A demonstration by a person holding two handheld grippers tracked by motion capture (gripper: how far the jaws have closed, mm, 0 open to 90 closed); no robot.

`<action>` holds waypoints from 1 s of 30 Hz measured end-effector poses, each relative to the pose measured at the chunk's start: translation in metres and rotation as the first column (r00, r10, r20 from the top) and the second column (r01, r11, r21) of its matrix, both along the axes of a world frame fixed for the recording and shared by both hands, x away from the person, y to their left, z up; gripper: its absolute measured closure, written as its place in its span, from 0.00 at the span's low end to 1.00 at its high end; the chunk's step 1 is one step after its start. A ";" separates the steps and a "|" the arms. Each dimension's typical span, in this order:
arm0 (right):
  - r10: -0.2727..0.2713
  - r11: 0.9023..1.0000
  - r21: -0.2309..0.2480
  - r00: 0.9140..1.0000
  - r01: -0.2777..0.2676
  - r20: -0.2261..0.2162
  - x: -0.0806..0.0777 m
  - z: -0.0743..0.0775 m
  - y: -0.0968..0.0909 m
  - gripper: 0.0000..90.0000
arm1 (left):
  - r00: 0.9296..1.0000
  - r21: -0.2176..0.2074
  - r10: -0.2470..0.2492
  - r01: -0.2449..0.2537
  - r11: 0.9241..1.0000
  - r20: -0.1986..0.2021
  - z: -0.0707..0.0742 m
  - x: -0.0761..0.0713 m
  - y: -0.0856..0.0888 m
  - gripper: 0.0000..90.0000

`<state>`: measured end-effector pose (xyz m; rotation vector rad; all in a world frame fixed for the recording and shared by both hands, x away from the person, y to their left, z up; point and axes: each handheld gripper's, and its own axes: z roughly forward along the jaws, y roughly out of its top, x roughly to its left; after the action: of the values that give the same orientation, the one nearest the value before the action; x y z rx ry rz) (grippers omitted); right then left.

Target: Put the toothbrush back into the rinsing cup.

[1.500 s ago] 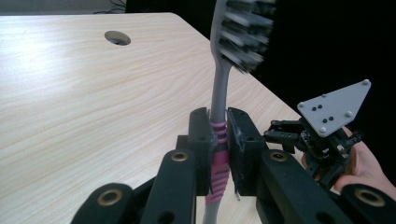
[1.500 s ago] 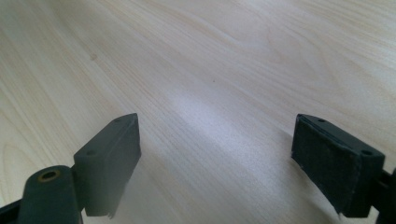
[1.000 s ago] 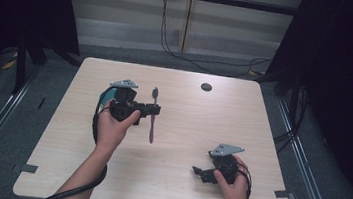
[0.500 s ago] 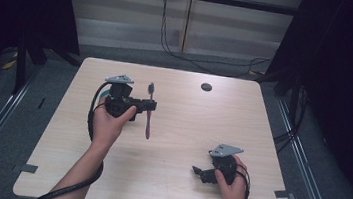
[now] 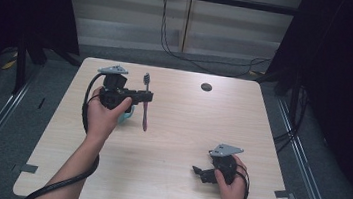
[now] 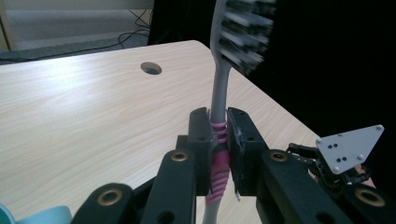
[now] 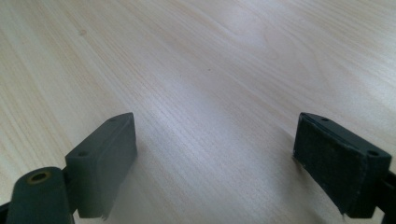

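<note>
While the left hand-held gripper [image 5: 142, 95] clamps a toothbrush [image 5: 145, 101] by its pink grip at about ten o'clock above the desk [image 5: 176, 129], bristles uppermost, the right hand-held gripper [image 5: 201, 173] rests at five o'clock, jaws wide apart and empty.

A pale wooden table [image 5: 165, 179] stands on grey carpet [image 5: 5, 130] between black curtains [image 5: 348, 74].

The left hand [image 5: 104, 116] holds the left gripper [image 5: 145, 96] raised over the surface, forearm stretched forward, jaws clamped tight and pointing rightward. The right hand [image 5: 232, 184] rests low near the person, right gripper [image 5: 198, 172] pointing left, jaws spread wide.
</note>
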<state>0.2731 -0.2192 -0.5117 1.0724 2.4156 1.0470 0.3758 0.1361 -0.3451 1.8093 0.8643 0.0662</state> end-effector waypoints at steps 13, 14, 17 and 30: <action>-0.008 1.000 0.004 1.000 0.008 -0.003 0.000 0.000 0.000 0.14 | 1.000 -0.016 0.022 -0.021 1.000 0.006 0.010 0.007 0.008 0.90; -0.009 1.000 0.004 1.000 0.009 -0.003 0.001 0.000 0.000 0.14 | 1.000 -0.012 0.022 -0.021 1.000 0.010 0.011 0.007 0.008 0.90; -0.009 1.000 0.003 1.000 0.009 -0.002 0.001 0.000 0.000 0.14 | 1.000 -0.006 0.018 -0.018 1.000 0.013 0.014 0.009 0.008 0.90; -0.008 1.000 0.003 1.000 0.008 -0.003 0.001 0.000 0.000 0.14 | 0.998 -0.024 0.051 -0.050 0.998 0.027 0.015 0.020 0.016 0.90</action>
<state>0.2737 -0.2195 -0.5116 1.0846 2.4103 1.0470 0.3954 0.1522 -0.3299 1.7609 0.8877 0.1127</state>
